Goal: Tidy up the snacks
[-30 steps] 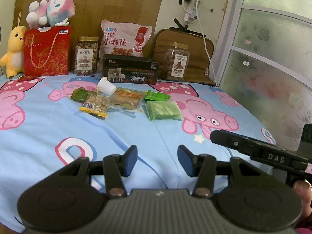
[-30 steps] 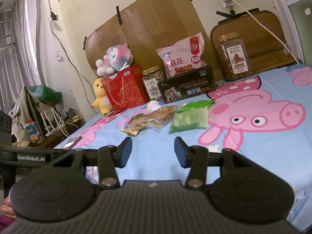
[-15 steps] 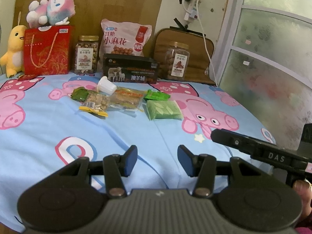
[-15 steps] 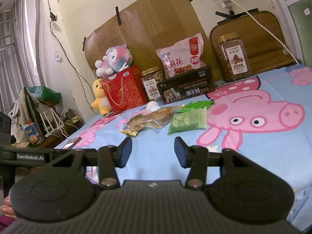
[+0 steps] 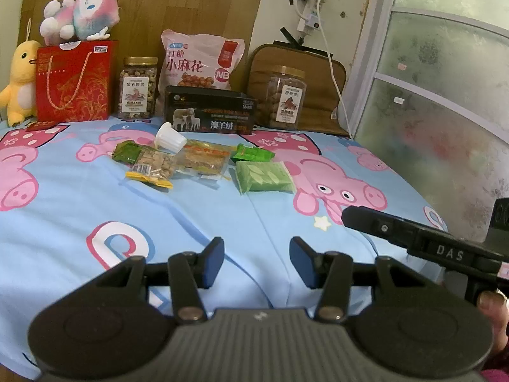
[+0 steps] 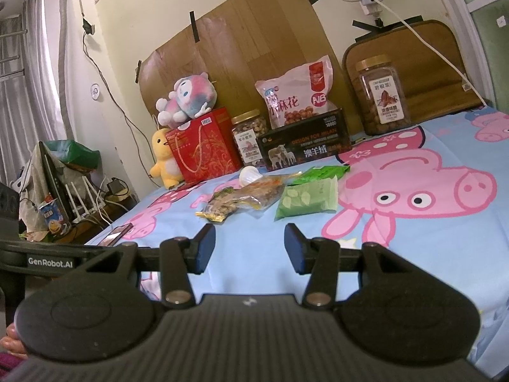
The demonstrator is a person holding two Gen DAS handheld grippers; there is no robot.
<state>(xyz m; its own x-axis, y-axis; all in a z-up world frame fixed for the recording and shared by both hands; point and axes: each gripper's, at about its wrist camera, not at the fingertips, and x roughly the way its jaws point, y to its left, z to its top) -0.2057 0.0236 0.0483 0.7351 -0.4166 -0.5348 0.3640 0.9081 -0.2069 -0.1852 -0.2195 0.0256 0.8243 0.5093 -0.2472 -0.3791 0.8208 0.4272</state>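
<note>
Snacks lie in a loose cluster on the pig-print sheet (image 5: 63, 216), well ahead of both grippers. From the left of the cluster: a dark green packet (image 5: 126, 152), touching a clear packet of pale crackers (image 5: 152, 168) with a yellow edge, then a white plastic cup (image 5: 169, 137) on its side behind them, a clear packet of brown bars (image 5: 205, 158), a small bright green packet (image 5: 253, 153) and a larger pale green packet (image 5: 264, 176) in front of it. Along the wall behind stand a yellow duck toy (image 5: 19, 82), a red gift bag (image 5: 74, 79) with a plush toy (image 5: 79, 16) on top, a nut jar (image 5: 138, 87), a pink snack bag (image 5: 200, 63), a black box (image 5: 210, 109) and a second jar (image 5: 284, 97). The left gripper (image 5: 257, 261) hovers low over the sheet, jaws apart and empty. The right gripper (image 6: 249, 248) is likewise parted, holding nothing.
</note>
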